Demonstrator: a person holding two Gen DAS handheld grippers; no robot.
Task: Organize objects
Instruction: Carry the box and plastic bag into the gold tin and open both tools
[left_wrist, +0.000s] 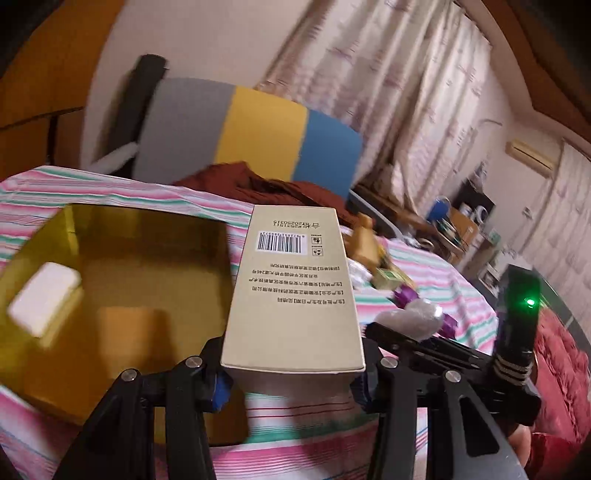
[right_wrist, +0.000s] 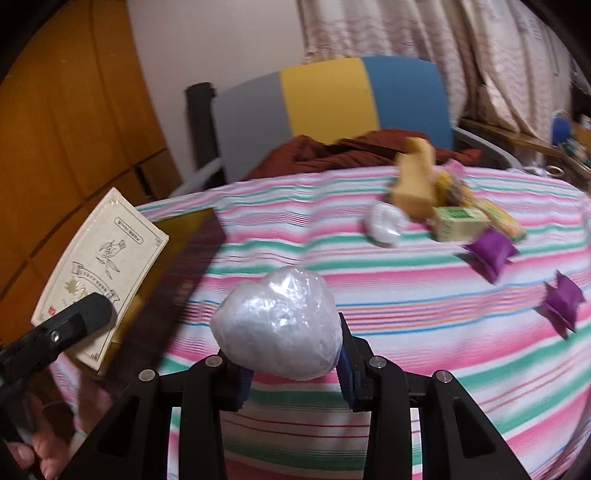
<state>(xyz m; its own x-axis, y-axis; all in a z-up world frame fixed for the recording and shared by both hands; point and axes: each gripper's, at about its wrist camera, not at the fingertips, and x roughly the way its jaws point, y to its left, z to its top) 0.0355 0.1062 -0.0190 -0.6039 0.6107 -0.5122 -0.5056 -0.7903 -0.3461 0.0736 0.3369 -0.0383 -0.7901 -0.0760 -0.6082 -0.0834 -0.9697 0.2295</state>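
- Left gripper (left_wrist: 291, 384): jaws clamped on a beige carton (left_wrist: 291, 291) beside the open gold box (left_wrist: 122, 258).
- Right gripper (right_wrist: 291, 373): jaws clamped on a white plastic-wrapped bundle (right_wrist: 280, 325) above the striped cloth (right_wrist: 406, 314).

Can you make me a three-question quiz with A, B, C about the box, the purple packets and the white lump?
1. Where is the open yellow box?
A. On the striped cloth
B. On the chair
C. On the floor

2. How many purple packets lie on the cloth in the right wrist view?
A. None
B. Two
C. Five

3. What is the right hand-held gripper doing?
A. Standing open and bare
B. Gripping a spoon
C. Gripping a white plastic-wrapped lump

Answers: 1 A, the open yellow box sits on the striped cloth. 2 B, one purple packet and another show. 3 C, the right hand-held gripper has the white plastic-wrapped lump between its pads.
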